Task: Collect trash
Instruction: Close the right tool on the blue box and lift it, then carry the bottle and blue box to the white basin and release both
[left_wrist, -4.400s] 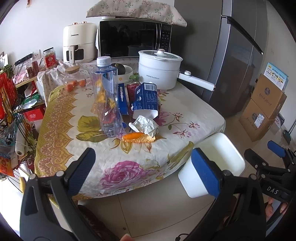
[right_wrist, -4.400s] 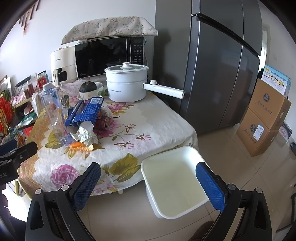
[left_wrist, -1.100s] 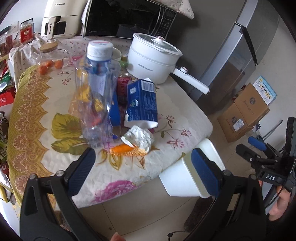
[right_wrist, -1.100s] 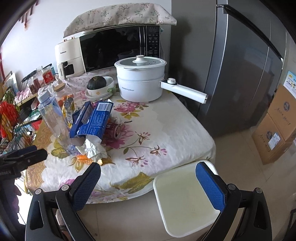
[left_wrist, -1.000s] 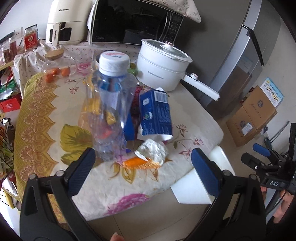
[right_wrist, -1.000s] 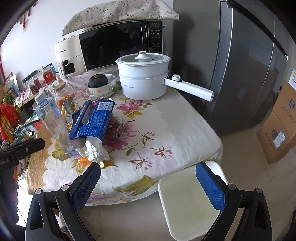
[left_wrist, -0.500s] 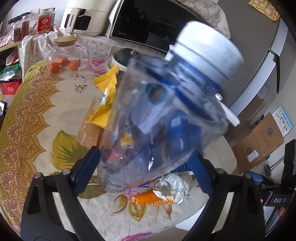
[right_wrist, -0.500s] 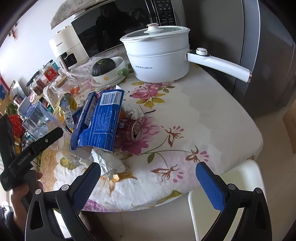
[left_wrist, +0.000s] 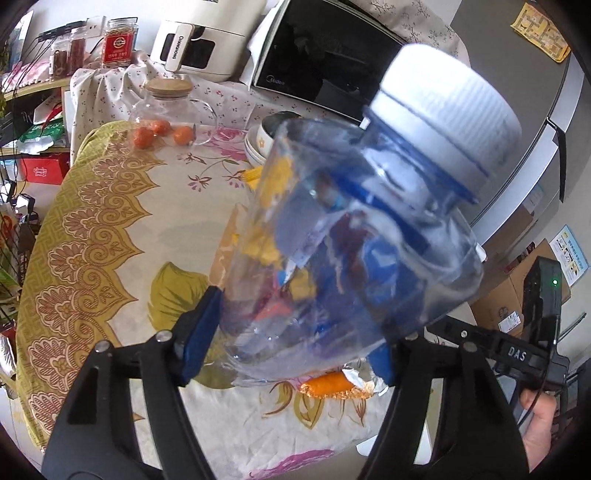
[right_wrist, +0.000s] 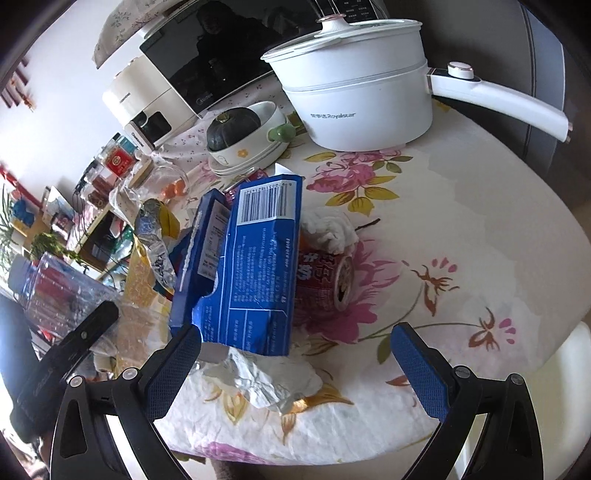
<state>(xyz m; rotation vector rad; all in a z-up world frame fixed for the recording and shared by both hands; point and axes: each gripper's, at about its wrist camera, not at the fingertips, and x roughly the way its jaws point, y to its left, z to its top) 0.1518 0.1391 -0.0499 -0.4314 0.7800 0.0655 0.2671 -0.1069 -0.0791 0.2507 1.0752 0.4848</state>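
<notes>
the left gripper (left_wrist: 291, 332) points steeply down over the near edge of the table covered in a flowered cream-and-gold cloth (left_wrist: 92, 236), its blue-padded jaws closing around the lower body of a clear plastic water bottle with a white ribbed cap (left_wrist: 351, 243). the bottle fills the space between the pads and leans toward the camera, cap uppermost; both pads sit against its sides. in the right wrist view the same bottle appears at the table's left edge, with one black finger of the left gripper laid across it.

the right gripper (right_wrist: 295, 358) also tilts downward, jaws spread wide with nothing between the pads — it hangs above the near edge of the table, over a crumpled piece of silvery foil wrapper (right_wrist: 266, 380). a bare hand (left_wrist: 539, 417) grips the right gripper's handle at the right margin of the left wrist view.

just beyond the foil lies a torn-open blue cardboard carton with a barcode (right_wrist: 258, 258), propped over a red drink can lying on its side (right_wrist: 325, 280). a wad of white tissue (right_wrist: 328, 229) rests against the can's far side. left of the carton is a heap of foil and yellow packets, too jumbled to sort.

toward the far edge stand a white electric pot with a long handle (right_wrist: 362, 99), a white bowl holding a dark green squash (right_wrist: 240, 133), a black microwave (left_wrist: 325, 62) and a cream air fryer (left_wrist: 199, 44); a glass jar with a wooden lid and orange fruit inside (left_wrist: 166, 118) is near the far left corner.
</notes>
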